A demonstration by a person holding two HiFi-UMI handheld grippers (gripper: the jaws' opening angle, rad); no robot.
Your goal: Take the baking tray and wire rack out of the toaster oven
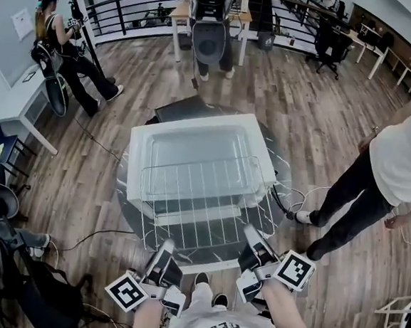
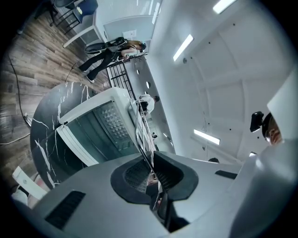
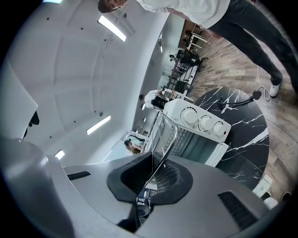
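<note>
The wire rack hangs level over the front of the white toaster oven, clear of its mouth. Both grippers hold its near edge. My left gripper is shut on the rack's near left corner, and my right gripper is shut on its near right corner. In the left gripper view the rack runs edge-on from the jaws toward the oven. The right gripper view shows the rack's rim pinched in the jaws, with the oven's knobs beyond. I cannot make out a baking tray.
The oven stands on a round black marble table with its door open under the rack. A cable trails off the table's right side. One person stands close at the right, another at the far left.
</note>
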